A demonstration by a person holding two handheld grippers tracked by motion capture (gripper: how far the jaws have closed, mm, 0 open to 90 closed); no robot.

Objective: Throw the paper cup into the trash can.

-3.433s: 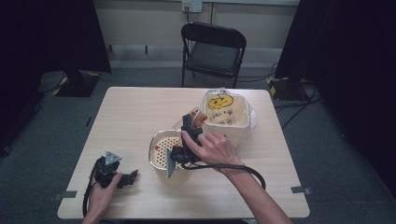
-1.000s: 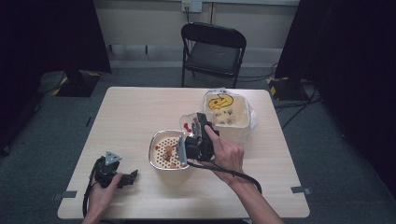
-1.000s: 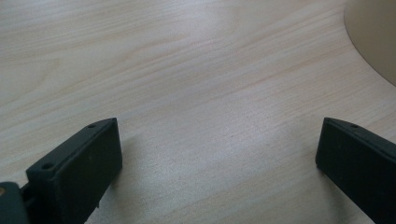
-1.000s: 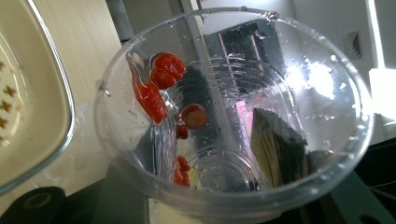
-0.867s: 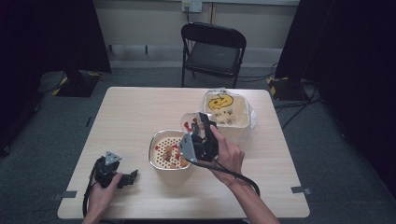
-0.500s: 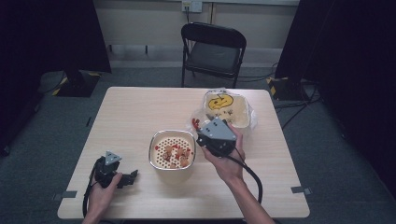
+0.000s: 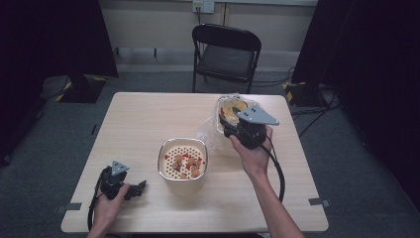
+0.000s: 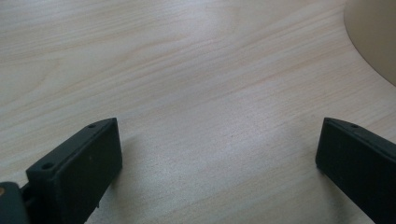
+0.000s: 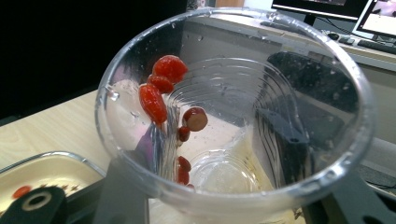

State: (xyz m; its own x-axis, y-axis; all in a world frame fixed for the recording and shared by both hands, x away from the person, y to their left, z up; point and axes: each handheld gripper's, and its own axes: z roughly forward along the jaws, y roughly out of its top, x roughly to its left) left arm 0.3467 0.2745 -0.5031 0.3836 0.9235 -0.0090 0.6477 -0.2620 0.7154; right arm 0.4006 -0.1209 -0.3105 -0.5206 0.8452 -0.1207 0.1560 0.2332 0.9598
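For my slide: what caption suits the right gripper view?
Right gripper holding clear plastic cup with red fruit pieces stuck inside.

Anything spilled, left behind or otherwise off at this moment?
Yes: a few red fruit pieces cling to the inside wall of the clear plastic cup in the right gripper. Nothing looks spilled on the table.

cup (image 9: 233,140): base cut off by bottom edge | bowl (image 8: 373,37): mostly cut off by frame edge
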